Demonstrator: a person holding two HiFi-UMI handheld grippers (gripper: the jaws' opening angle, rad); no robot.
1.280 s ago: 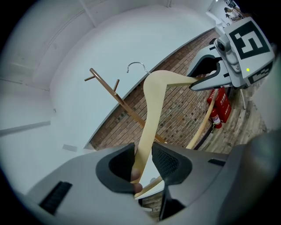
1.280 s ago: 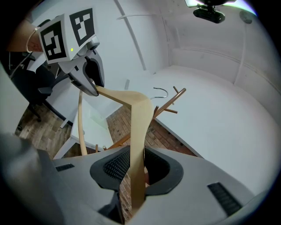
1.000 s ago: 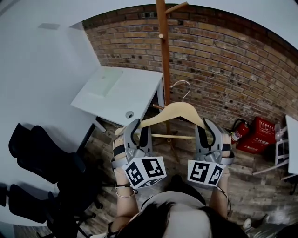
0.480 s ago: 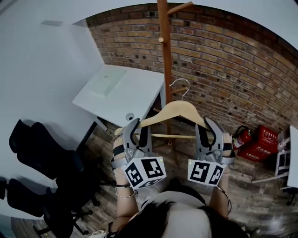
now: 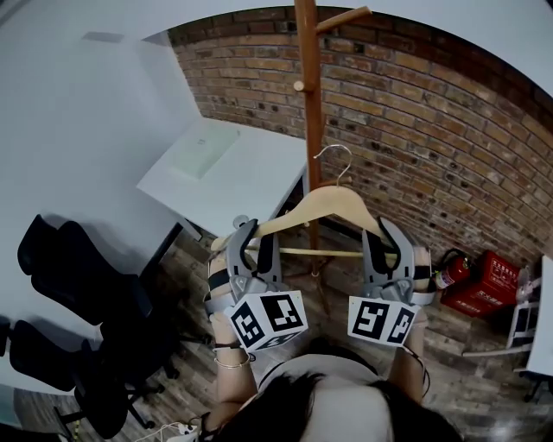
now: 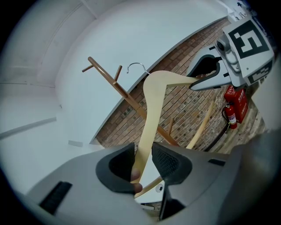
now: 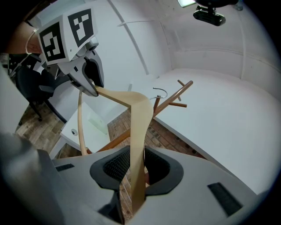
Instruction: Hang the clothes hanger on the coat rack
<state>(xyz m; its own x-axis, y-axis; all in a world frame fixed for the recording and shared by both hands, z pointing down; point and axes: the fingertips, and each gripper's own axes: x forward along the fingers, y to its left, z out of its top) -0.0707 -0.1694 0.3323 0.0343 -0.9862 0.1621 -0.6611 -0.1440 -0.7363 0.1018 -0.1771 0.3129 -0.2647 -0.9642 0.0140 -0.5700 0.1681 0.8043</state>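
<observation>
Hanger [image 5: 328, 203] held up by both ends, hook [image 5: 335, 155] not yet on the rack [image 5: 308, 104].
The left gripper [image 5: 256, 242] was clamped on the hanger's left arm and the right gripper [image 5: 384, 240] on its right arm. One grip at each tip held the wooden bar level and left the wire hook upright and free. The hanger sat in mid-air on the far side of the grippers, in front of the rack's pole. Its hook was just right of the pole, below the top peg [image 5: 341, 19], and caught on nothing. The end grips looked meant to leave the hook clear for lifting over a peg. The white surface [image 5: 233, 168] stood off to the left.
</observation>
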